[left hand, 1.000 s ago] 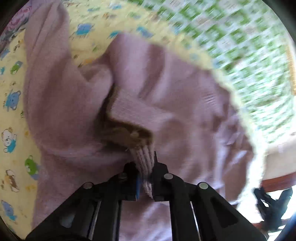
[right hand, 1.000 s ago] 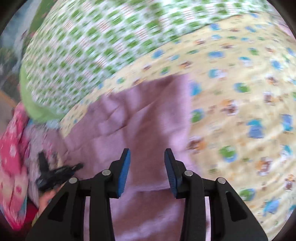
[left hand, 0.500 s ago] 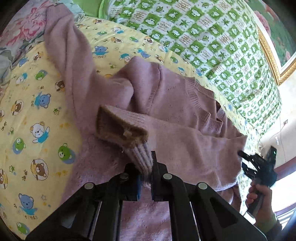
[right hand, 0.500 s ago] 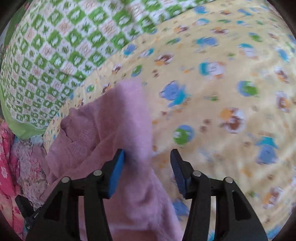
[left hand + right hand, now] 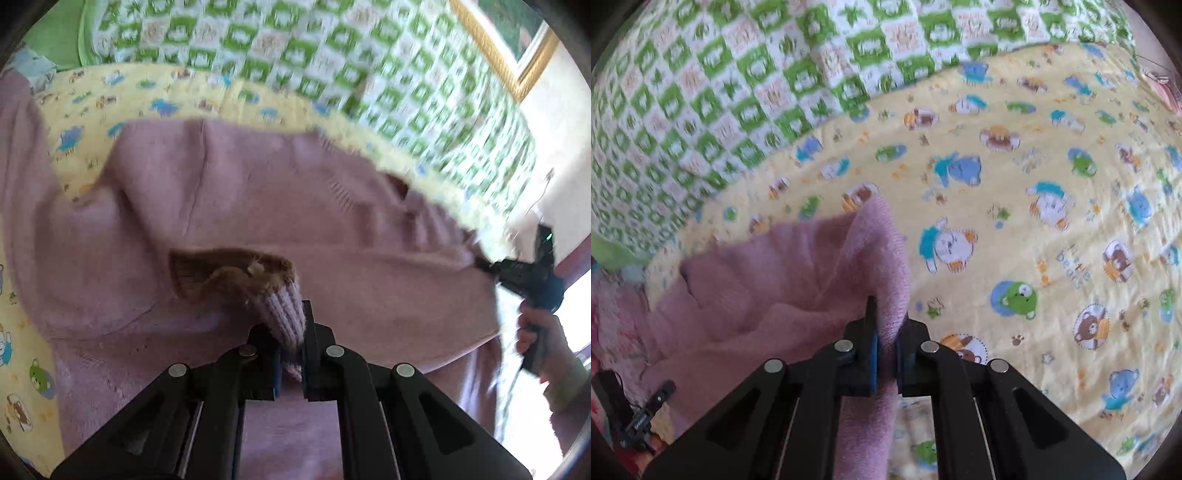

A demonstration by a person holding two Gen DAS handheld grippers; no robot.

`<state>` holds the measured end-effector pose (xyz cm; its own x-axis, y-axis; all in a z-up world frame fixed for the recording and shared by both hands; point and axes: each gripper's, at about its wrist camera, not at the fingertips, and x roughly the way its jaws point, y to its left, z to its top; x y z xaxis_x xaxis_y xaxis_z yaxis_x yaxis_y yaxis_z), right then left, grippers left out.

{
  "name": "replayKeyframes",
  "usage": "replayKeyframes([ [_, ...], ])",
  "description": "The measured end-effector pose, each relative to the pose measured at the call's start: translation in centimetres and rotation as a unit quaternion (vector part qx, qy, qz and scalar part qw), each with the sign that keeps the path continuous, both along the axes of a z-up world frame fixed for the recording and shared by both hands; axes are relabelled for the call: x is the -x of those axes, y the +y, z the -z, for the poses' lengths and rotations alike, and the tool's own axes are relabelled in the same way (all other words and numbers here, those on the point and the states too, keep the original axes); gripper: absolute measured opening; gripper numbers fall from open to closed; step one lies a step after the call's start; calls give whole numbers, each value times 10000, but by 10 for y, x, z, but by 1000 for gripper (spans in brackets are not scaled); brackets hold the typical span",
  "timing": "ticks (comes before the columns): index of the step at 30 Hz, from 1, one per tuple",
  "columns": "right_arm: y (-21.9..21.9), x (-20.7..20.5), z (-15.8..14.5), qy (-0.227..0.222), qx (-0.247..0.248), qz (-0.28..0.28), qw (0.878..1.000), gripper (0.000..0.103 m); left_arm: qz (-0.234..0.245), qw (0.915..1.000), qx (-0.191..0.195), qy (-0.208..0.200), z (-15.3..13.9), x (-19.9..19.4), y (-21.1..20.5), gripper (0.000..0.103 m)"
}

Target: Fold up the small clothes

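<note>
A small mauve knit sweater (image 5: pixel 258 206) lies spread on a yellow bear-print sheet (image 5: pixel 1034 221). My left gripper (image 5: pixel 290 347) is shut on the sweater's ribbed sleeve cuff (image 5: pixel 284 314), whose brown inside shows beside it. My right gripper (image 5: pixel 886 354) is shut on a raised edge of the same sweater (image 5: pixel 798 280), lifted off the sheet. The right gripper also shows in the left wrist view (image 5: pixel 524 273) at the sweater's right edge, held by a hand.
A green and white checked quilt (image 5: pixel 738 92) lies behind the sheet. A gold picture frame (image 5: pixel 495 48) hangs on the wall at top right. Pink floral cloth (image 5: pixel 605 332) sits at the far left of the right wrist view.
My right gripper was open over the sweater's edge and has shut on it. My left gripper keeps hold of the cuff and has swung it across the sweater.
</note>
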<state>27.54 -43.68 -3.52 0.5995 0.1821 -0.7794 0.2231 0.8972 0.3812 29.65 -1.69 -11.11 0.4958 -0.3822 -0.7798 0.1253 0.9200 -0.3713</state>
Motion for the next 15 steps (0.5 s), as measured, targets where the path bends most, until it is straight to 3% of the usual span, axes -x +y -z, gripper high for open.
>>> replayKeyframes([
  [4, 5, 11, -4, 69, 235, 246, 9994, 21, -53, 9998, -104, 140, 9, 5, 17, 17],
  [7, 21, 33, -27, -220, 469, 361, 9980, 22, -157, 9996, -176, 140, 6, 10, 31, 25],
  [10, 57, 53, -38, -611, 33, -291, 9977, 26, -327, 9990, -171, 262, 9, 19, 50, 26],
  [11, 69, 57, -35, -614, -20, -475, 9970, 34, -362, 9988, -159, 275, 9, 26, 53, 26],
  [13, 93, 60, -16, -319, -99, -805, 9962, 44, -487, 9980, -199, 355, 10, 33, 64, 26],
  [15, 104, 56, 7, 141, -9, -851, 9963, 44, -651, 9971, -99, 381, 6, 41, 80, 26],
])
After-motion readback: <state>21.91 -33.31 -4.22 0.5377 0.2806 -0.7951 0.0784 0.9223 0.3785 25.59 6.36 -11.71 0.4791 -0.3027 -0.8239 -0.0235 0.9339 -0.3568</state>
